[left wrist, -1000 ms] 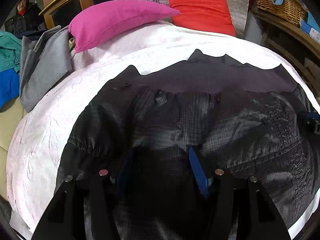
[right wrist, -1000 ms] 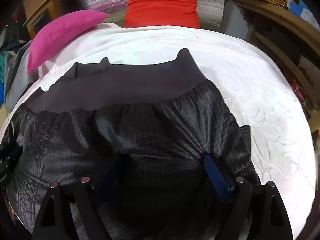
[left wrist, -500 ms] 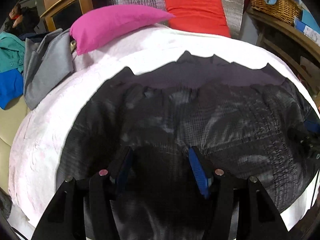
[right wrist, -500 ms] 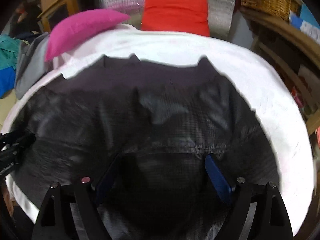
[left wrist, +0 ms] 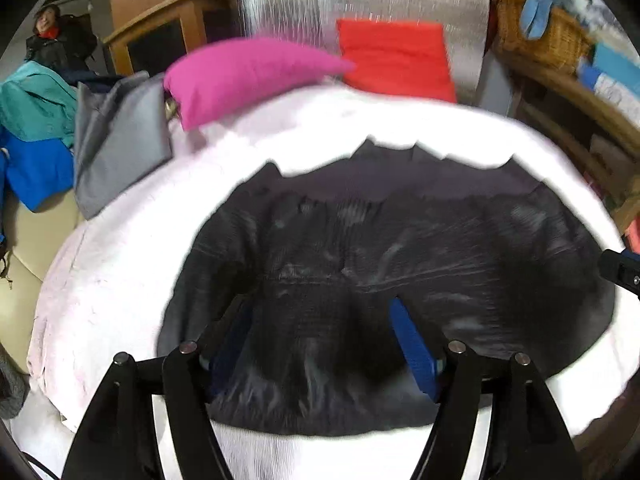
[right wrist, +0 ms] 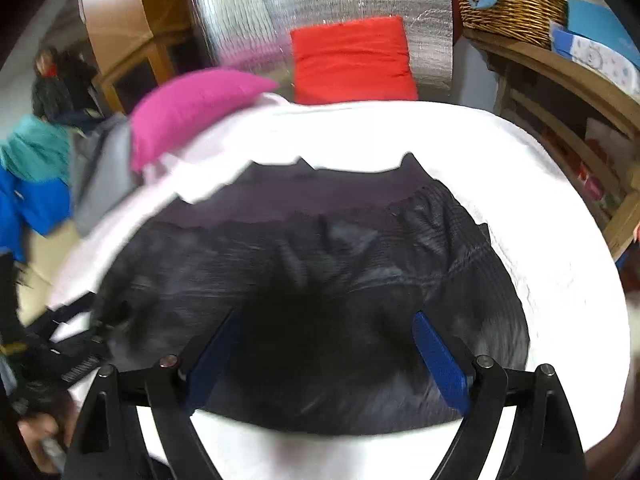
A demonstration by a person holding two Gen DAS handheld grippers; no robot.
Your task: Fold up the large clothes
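A black quilted jacket [left wrist: 400, 248] lies folded on the white bedspread [left wrist: 120, 280], its ribbed hem at the far edge. It also shows in the right wrist view [right wrist: 340, 264]. My left gripper [left wrist: 320, 320] is open above the jacket's near left part, blue pads apart. My right gripper [right wrist: 326, 332] is open above the near right part, holding nothing. The right gripper's tip [left wrist: 620, 272] shows at the right edge of the left wrist view. Both views are motion-blurred.
A pink pillow [left wrist: 248, 76] and a red pillow [left wrist: 396, 60] lie at the bed's head. Grey [left wrist: 116, 140], teal and blue clothes [left wrist: 32, 144] are piled left. A wooden shelf with a wicker basket [right wrist: 512, 4] stands right.
Both grippers have pulled back and up from the jacket. More white bedspread shows around it, and its near edge is now visible.
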